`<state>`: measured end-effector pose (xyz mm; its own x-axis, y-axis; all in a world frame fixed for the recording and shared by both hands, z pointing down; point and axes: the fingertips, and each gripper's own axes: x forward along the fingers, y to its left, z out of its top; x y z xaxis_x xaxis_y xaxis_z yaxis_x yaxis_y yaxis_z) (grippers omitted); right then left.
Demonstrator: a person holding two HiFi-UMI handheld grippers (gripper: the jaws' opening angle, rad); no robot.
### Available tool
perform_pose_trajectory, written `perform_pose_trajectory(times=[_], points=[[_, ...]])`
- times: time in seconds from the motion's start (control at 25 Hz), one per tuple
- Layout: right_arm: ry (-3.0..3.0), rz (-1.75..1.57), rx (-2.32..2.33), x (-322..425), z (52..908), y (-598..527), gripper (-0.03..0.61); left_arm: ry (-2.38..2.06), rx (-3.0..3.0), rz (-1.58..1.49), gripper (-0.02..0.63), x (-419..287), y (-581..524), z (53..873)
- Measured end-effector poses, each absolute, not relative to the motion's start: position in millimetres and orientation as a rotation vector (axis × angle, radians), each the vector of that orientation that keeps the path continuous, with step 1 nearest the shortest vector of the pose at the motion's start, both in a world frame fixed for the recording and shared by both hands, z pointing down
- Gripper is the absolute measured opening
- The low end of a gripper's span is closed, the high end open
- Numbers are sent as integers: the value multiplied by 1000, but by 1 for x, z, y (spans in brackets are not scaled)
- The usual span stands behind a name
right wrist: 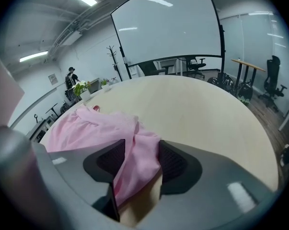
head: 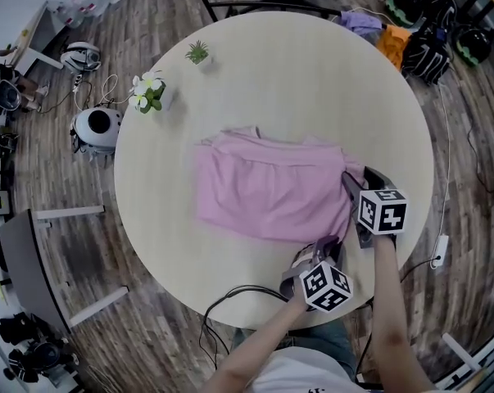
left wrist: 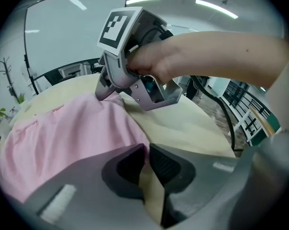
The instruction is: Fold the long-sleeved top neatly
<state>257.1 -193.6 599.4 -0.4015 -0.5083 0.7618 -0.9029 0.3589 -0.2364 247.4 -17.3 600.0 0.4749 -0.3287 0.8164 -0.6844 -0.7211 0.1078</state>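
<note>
The left gripper (left wrist: pixel 145 150) had its jaws pressed almost together, pinching the hem of the pink long-sleeved top (head: pixel 267 191) at its near right corner. The right gripper (right wrist: pixel 142 145) stood just beside it at the top's right side, its jaws spread, with a loose bunched fold of the pink cloth lying between the pads. The top lay spread, partly folded, over the middle of the round table (head: pixel 312 80), reaching towards its near right edge. A vase of white flowers (head: pixel 148 92) stood by the far left edge.
</note>
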Motion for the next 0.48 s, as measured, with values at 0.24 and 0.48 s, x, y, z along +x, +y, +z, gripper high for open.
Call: perform_pose_trajectory(times=[0.24, 0.48], points=[[-1992, 724, 1196, 255, 606, -192, 199, -850, 2289, 1091, 37, 248, -18, 599], [-2014, 718, 1167, 241, 607, -189, 74, -853, 2244, 1007, 31, 246, -18, 596]])
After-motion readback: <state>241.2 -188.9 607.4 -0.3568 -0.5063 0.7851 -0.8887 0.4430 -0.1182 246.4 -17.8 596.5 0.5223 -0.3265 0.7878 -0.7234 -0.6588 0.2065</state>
